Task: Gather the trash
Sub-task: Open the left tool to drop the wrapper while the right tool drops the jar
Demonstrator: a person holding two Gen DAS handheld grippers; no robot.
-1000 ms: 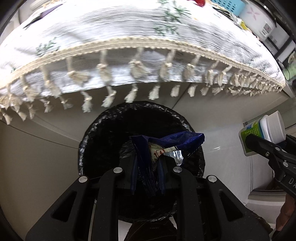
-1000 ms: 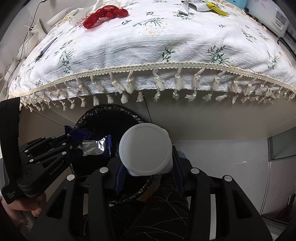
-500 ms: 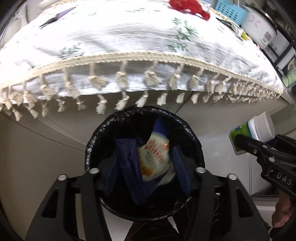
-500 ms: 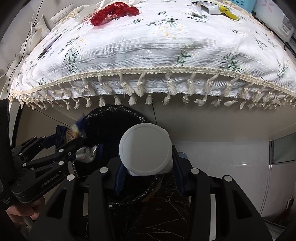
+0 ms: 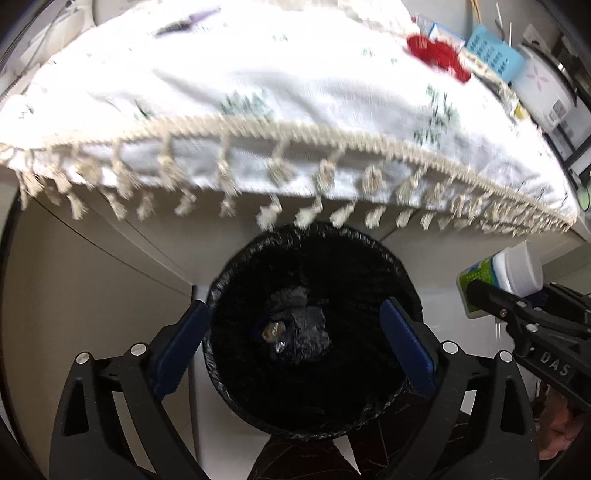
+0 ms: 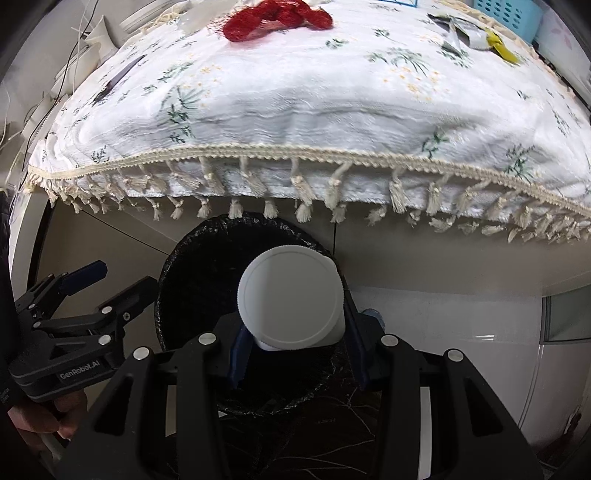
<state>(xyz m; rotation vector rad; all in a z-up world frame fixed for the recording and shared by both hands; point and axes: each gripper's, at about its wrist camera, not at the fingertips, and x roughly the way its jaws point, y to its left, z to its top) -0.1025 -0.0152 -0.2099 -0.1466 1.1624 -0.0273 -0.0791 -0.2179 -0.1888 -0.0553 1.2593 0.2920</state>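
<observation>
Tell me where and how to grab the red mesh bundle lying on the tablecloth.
Take the red mesh bundle across its narrow middle, coming straight down from above. It lies flat and long on the tablecloth, a soft, crumpled thing with no handle, so fingers either side of its short width should close on it best. The left gripper is free, its jaws opening with nothing between them.

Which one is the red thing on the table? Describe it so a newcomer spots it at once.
Start at the white flowered tablecloth with its tasselled fringe. At its far side, left of the blue basket, lies a crumpled red mesh bundle. It is the only red thing there.
</observation>
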